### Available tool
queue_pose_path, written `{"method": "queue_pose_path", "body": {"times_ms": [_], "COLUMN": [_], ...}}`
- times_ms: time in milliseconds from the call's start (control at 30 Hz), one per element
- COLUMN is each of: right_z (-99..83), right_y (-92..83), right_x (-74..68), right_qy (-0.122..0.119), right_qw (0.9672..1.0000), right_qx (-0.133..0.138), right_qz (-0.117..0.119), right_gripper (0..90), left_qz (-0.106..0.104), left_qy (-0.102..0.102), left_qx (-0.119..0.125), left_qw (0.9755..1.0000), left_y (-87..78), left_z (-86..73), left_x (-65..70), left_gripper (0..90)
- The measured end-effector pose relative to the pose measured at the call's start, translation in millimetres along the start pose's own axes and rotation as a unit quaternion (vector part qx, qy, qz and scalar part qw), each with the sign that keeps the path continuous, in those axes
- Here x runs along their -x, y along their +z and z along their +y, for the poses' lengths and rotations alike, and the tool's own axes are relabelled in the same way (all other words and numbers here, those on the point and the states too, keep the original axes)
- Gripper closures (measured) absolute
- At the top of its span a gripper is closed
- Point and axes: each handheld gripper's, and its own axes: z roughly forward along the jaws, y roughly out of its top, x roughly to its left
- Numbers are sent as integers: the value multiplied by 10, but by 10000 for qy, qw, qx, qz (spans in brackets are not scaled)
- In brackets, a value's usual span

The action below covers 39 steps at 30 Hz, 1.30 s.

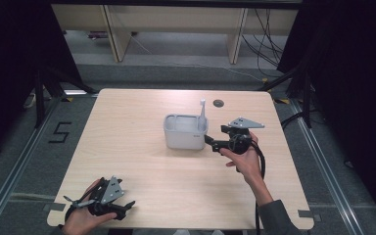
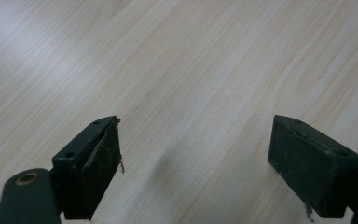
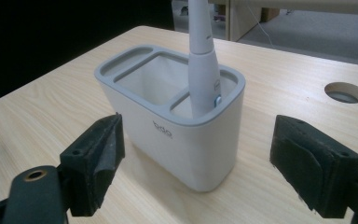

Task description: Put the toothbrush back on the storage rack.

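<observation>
holder: pale grey oblong caddy with divided compartments, upright on the table, just ahead of the right claw.
toothbrush: white, electric type, standing near upright in the small corner compartment of the holder nearest the right claw; in the right gripper view its handle rises out of that compartment and the head runs off the top of the picture.
right claw: jaws spread wide, nothing between the pads; in the right gripper view the holder's near corner lies ahead of the gap, apart from both pads.
right hand: grips the claw's body from behind, forearm coming in from the near right edge of the table.
left claw: jaws spread, empty; in the left gripper view bare wood lies beyond the pads.
left hand: holds its claw low at the near left corner of the table, well apart from the holder.
round hole: cable port in the table, beyond the right claw and past the holder's far corner.
</observation>
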Motion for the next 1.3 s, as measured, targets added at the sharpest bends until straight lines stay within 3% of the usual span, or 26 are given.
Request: {"method": "queue_pose_path", "body": {"times_ms": [100,167,200,233,300,467,600,800,833,867,900,1100,1233,1300], "right_z": [-17,-38,-47,-61,-71,-101,-127,-183,-197,-205,-211,-258,-277,-292], "right_y": [-18,-21,-38,-41,-56,-79,-98,-126,-127,-132,-131,-152,-162,-164], "right_x": [4,1,-36,-23,-34,-61,-64,-121,-113,-136,-124,-194,-200,-216], "right_qy": [-24,-11,200,18,45,25,-133,72,-94,21,-129,-51,-199,-106], "right_qw": [10000,10000,9998,10000,9999,10000,9999,9998,9998,9998,9999,9997,9993,9995], "right_qx": [-11,5,-61,0,-41,-19,-3,-151,-140,-169,-90,-168,-192,-185], "right_qz": [-57,25,23,-3,84,38,31,120,91,122,63,175,250,234], "right_gripper": [183,183,183,183,183,182,182,181,178,178,178,178,178,178], "left_qz": [11,5,10,10,-11,-5,-4,-14,-12,-9,-11,19,17,19], "left_qy": [15,10,9,15,-3,3,3,-14,-13,-11,-12,-1,-5,-10], "left_qx": [-12,-10,-8,-11,-3,-2,-5,16,15,16,16,7,7,9], "left_qw": [10000,10000,10000,10000,10000,10000,10000,10000,10000,10000,10000,10000,10000,10000], "left_y": [0,0,0,0,0,-3,-1,-4,-5,-4,-4,-6,-6,-8], "left_z": [-1,0,0,1,0,1,2,0,0,1,1,0,-3,-4], "left_x": [-2,-1,-1,0,3,1,2,2,2,2,3,-2,-1,-1], "left_gripper": [163,163,163,163,163,163,163,163,163,163,163,163,163,163]}}
